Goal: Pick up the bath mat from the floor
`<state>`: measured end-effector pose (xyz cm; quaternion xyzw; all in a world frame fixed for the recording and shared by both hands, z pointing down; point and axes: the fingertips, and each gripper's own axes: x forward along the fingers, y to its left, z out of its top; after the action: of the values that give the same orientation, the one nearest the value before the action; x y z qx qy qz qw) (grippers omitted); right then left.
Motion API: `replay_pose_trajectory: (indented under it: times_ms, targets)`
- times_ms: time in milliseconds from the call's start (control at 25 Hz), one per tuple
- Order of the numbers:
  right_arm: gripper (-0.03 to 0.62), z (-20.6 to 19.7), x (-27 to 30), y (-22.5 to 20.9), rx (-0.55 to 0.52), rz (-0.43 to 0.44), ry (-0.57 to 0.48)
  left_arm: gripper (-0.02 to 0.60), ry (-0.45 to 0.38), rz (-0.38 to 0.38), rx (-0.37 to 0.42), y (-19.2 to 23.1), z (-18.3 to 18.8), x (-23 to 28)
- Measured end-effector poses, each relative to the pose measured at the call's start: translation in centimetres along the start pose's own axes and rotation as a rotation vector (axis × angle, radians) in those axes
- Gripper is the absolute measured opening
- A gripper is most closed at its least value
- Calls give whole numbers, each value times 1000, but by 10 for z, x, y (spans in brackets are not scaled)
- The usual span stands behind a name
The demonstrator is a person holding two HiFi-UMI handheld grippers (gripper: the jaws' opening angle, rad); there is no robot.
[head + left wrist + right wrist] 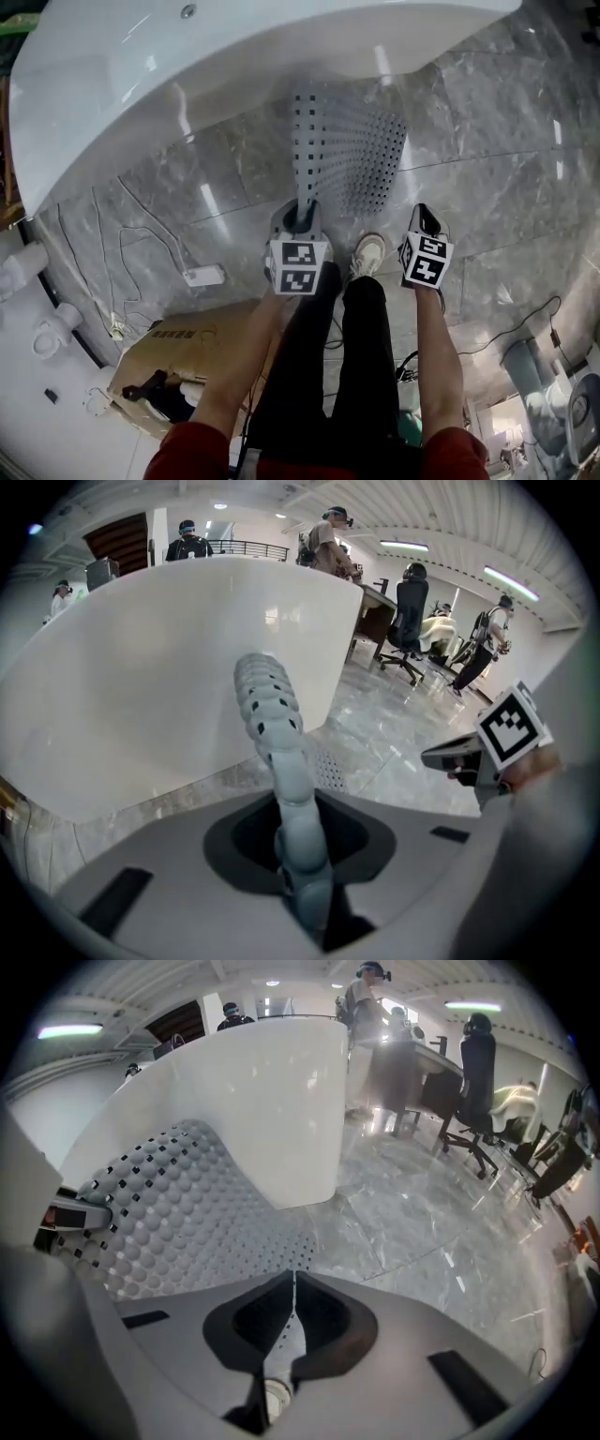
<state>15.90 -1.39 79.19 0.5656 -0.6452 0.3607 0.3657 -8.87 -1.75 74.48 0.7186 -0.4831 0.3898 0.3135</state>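
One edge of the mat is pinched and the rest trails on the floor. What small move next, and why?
Probably raise the left tongs straight up. They are shut on the near edge of the bath mat, whose far end lies on the floor. The right tongs are shut and empty.

My head camera looks steeply down over the bathtub (pixel 141 84); both gripper cameras face it from close, all sharing the bath mat (pixel 352 150).

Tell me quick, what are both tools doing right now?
Left tool: closed on the bath mat.
Right tool: closed, holding nothing.
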Motion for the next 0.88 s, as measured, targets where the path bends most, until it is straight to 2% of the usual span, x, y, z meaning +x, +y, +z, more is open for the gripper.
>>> replay_pose_trajectory:
  times_ms: [200,400,560,880]
  targets:
    - [20,18,-51,7,10,13,-27,81,-41,-14,18,-19,37,-48]
    - [20,42,-108,12,40,23,-58,80,-44,-41,67,-48,58,-98]
    - [20,76,-156,15,79,48,-110,80,-87,-25,95,-63,90,-142]
    - [20,153,-274,26,89,78,-267,77,-174,13,-24,-50,159,-247]
